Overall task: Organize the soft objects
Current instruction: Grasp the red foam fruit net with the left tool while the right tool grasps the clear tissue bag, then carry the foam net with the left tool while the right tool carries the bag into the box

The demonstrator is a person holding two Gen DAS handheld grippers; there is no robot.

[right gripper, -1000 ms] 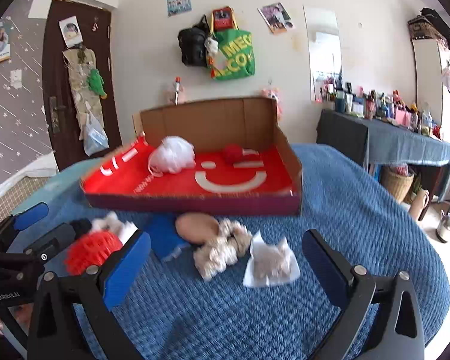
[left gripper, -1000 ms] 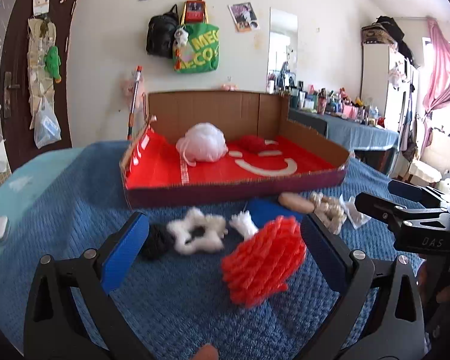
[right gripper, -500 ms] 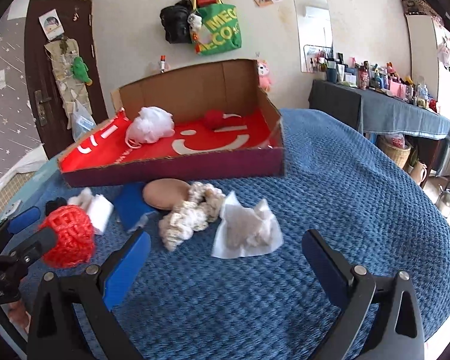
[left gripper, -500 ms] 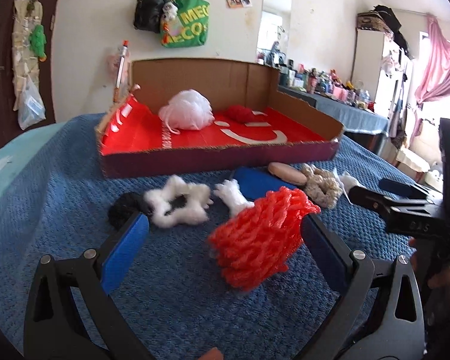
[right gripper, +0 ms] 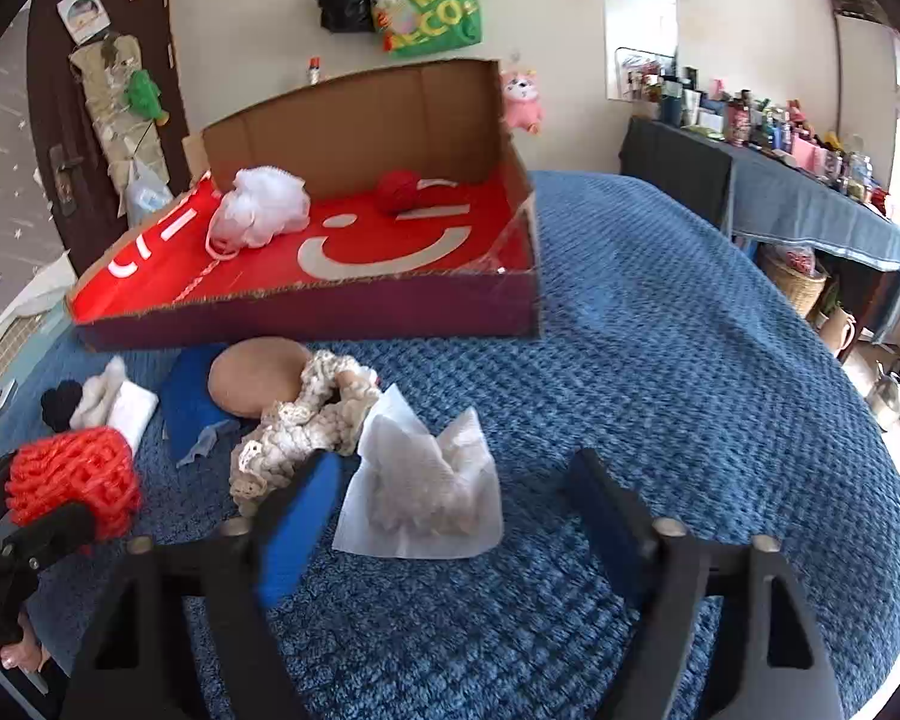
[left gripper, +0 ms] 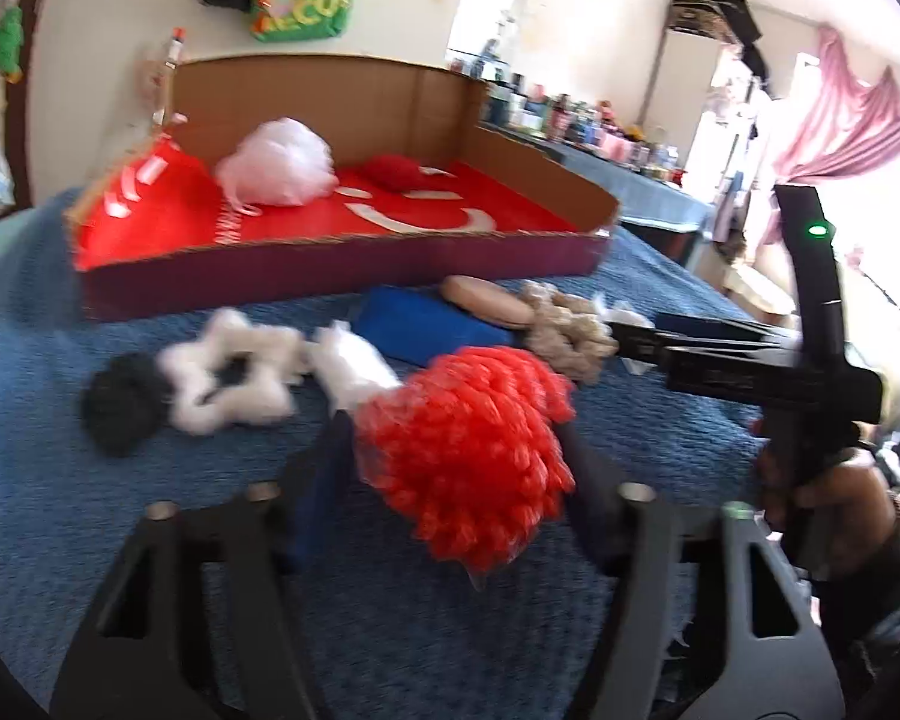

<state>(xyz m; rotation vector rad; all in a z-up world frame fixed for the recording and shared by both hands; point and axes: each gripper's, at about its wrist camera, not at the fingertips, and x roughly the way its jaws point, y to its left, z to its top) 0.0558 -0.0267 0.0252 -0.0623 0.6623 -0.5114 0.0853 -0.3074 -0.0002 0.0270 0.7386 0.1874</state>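
A red mesh puff (left gripper: pixel 468 450) lies on the blue blanket (right gripper: pixel 660 360). My left gripper (left gripper: pixel 456 438) is closing, and its pads touch the puff on both sides. My right gripper (right gripper: pixel 453 468) is also closing, astride a white tissue (right gripper: pixel 420 498) wrapped round a beige lump; its pads stand clear of the tissue. A cream crochet piece (right gripper: pixel 306 426) touches the right gripper's left pad. Behind these lie a tan pad (right gripper: pixel 258 375), a blue sponge (right gripper: pixel 189 402), a white fluffy star ring (left gripper: pixel 228 372) and a black scrunchie (left gripper: pixel 120 402).
A cardboard box (right gripper: pixel 330 312) with a red floor stands behind the objects, holding a white bath puff (right gripper: pixel 261 204) and a red yarn ball (right gripper: pixel 399 192). A folded white cloth (left gripper: pixel 354 366) lies beside the star ring. A cluttered side table (right gripper: pixel 810 192) stands at the right.
Both grippers tilted down and moved closer to the blanket. The jaws of both narrowed: the left now meets the red puff, and the right straddles the tissue.
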